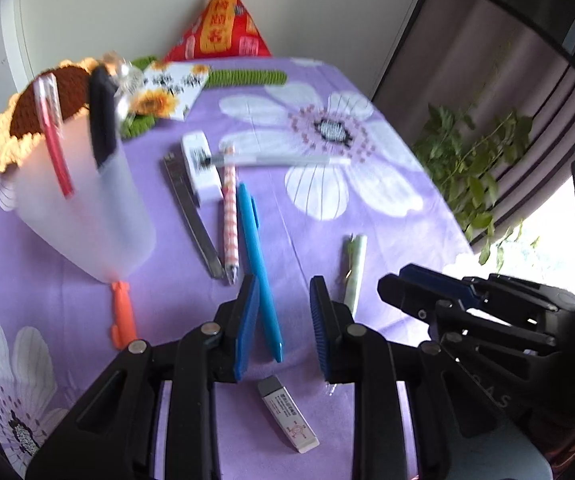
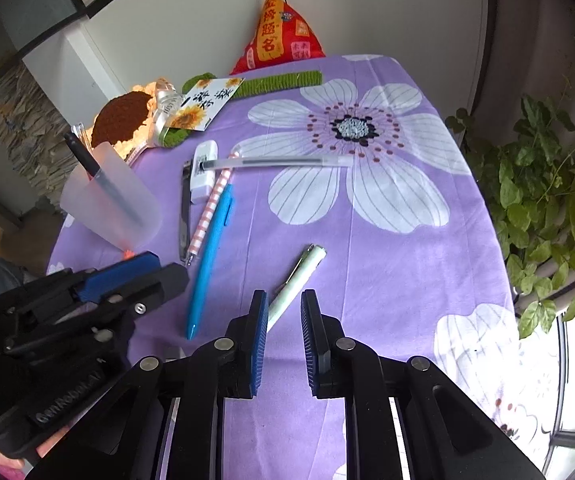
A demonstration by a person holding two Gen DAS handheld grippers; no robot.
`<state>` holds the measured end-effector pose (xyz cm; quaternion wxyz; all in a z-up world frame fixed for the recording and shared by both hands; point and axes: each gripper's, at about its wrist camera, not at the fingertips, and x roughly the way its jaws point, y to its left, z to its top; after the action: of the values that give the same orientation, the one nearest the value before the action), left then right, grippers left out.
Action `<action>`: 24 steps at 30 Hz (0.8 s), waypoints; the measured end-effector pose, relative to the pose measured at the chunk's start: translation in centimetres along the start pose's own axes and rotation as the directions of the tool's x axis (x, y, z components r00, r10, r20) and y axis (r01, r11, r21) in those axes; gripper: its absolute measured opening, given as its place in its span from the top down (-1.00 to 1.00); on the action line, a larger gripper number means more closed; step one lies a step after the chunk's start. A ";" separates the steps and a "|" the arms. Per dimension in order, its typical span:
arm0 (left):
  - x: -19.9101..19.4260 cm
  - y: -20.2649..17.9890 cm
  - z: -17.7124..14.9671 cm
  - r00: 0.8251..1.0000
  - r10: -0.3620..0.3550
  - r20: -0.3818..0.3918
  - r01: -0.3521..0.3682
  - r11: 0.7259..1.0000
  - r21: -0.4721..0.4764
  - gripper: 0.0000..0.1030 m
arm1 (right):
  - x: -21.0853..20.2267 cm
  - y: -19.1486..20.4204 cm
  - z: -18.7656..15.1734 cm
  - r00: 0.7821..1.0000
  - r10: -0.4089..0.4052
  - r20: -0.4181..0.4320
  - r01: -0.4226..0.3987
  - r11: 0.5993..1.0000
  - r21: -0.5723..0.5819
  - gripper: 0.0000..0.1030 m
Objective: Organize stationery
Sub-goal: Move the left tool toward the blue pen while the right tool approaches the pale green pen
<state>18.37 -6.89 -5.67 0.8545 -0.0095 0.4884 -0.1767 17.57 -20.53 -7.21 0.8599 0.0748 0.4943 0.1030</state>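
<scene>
Each tool is black plastic with silver round screws at the linkage joints; the left tool (image 1: 283, 320) and right tool (image 2: 283, 328) carry ribbed blue pads (image 2: 259, 344) inside both fingers.

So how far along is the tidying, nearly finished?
Barely begun. The frosted cup holds a red pen and a black one. Both the left gripper and right gripper are open and empty. The blue pen, pale green pen, clear pen and eraser remain on the cloth.

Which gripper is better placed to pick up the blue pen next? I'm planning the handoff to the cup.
Left. The left gripper is open, with the blue pen running between its fingers. The right gripper points at the pale green pen instead.
</scene>
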 end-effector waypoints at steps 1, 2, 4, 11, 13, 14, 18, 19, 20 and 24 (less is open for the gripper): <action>0.4 -0.1 -0.1 1.000 0.006 -0.013 -0.006 1.000 0.005 0.56 | 0.2 0.0 0.0 1.000 0.002 -0.005 -0.002 1.000 0.001 0.64; 0.8 -0.1 -0.1 1.000 0.013 -0.024 -0.013 1.000 0.009 0.57 | 0.5 0.1 0.0 1.000 0.004 -0.012 -0.004 1.000 0.001 0.60; 1.4 0.0 -0.1 0.999 0.026 -0.038 -0.026 1.000 0.009 0.58 | 1.1 0.1 0.1 1.000 0.001 -0.026 -0.001 1.000 0.002 0.56; 2.9 0.7 0.1 0.996 0.022 -0.090 -0.022 1.000 -0.002 0.74 | 2.5 0.0 0.5 0.999 0.000 -0.046 0.000 1.000 0.009 0.55; 3.3 0.9 0.1 0.995 0.032 -0.098 -0.033 0.999 0.000 0.76 | 3.0 0.1 0.6 0.998 -0.002 -0.056 0.002 1.000 0.009 0.55; 3.4 0.9 0.1 0.994 0.034 -0.101 -0.034 0.999 0.001 0.77 | 3.2 0.2 0.6 0.998 -0.005 -0.061 0.006 1.000 0.008 0.55; 3.7 1.3 0.2 0.994 0.029 -0.108 -0.030 1.000 -0.007 0.80 | 4.2 0.6 0.5 0.997 -0.027 -0.072 0.025 0.999 -0.026 0.55; 3.7 1.3 0.3 0.994 0.028 -0.109 -0.029 1.000 -0.007 0.80 | 4.2 0.8 0.5 0.997 -0.036 -0.061 0.034 0.998 -0.046 0.55; 3.7 1.3 0.3 0.994 0.028 -0.109 -0.028 1.000 -0.006 0.79 | 4.3 0.9 0.4 0.997 -0.042 -0.058 0.039 0.998 -0.058 0.56; 3.8 0.7 0.4 0.993 0.044 -0.109 -0.041 0.999 0.026 0.80 | 4.2 0.9 0.2 0.998 -0.045 -0.045 0.040 0.993 -0.111 0.75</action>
<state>20.62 -7.47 -8.79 0.8300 0.0207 0.5325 -0.1646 19.71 -18.60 -10.36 0.8527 0.0141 0.5097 0.1136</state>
